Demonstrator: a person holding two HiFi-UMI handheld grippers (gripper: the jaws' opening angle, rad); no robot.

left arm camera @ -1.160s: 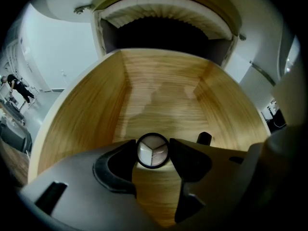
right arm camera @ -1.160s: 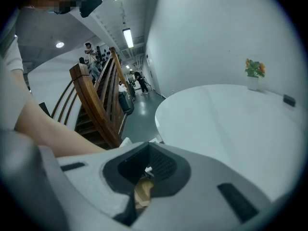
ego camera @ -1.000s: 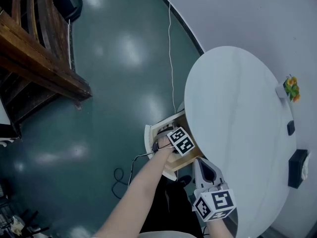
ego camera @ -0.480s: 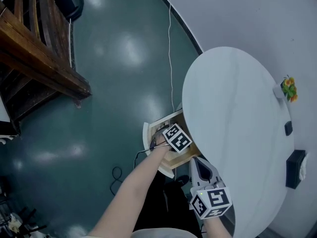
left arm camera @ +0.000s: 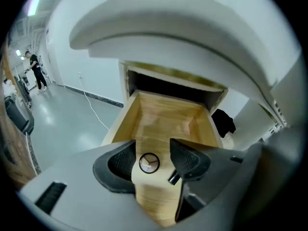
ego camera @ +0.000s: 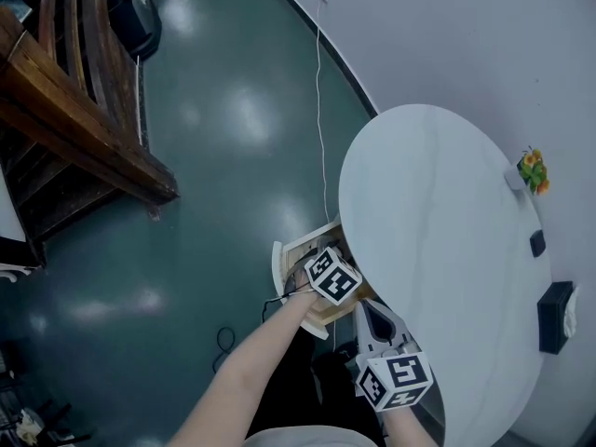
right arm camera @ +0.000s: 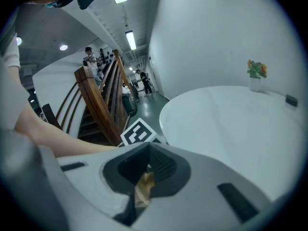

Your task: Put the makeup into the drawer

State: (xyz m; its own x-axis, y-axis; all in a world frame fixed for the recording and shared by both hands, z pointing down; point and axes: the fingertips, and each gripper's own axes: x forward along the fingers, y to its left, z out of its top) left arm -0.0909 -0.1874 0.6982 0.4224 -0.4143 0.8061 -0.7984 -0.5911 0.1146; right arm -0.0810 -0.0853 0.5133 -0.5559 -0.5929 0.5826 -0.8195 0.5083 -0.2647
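The wooden drawer point(ego camera: 300, 246) stands pulled out from under the white oval table point(ego camera: 438, 222). In the left gripper view my left gripper point(left arm camera: 152, 148) hangs above the drawer point(left arm camera: 129, 114), pointing steeply down. Its jaws are closing with nothing pressed between the pads. A small round makeup compact point(left arm camera: 148, 163) lies on the drawer floor below the gap. A dark tube point(left arm camera: 173, 179) lies beside the right pad. The left gripper's marker cube point(ego camera: 332, 276) hides its fingers in the head view. My right gripper point(ego camera: 369, 309) waits at the table's near edge, its jaws together point(right arm camera: 144, 163) and empty.
On the table's far right are a black box point(ego camera: 557, 317), a small dark item point(ego camera: 537, 243) and a potted flower point(ego camera: 531, 169). A wooden staircase point(ego camera: 84, 110) stands at the left. A white cable point(ego camera: 321, 110) and a black cable point(ego camera: 233, 335) run over the green floor.
My left gripper has risen a little out of the drawer and rolled slightly. The right gripper has stayed where it was.
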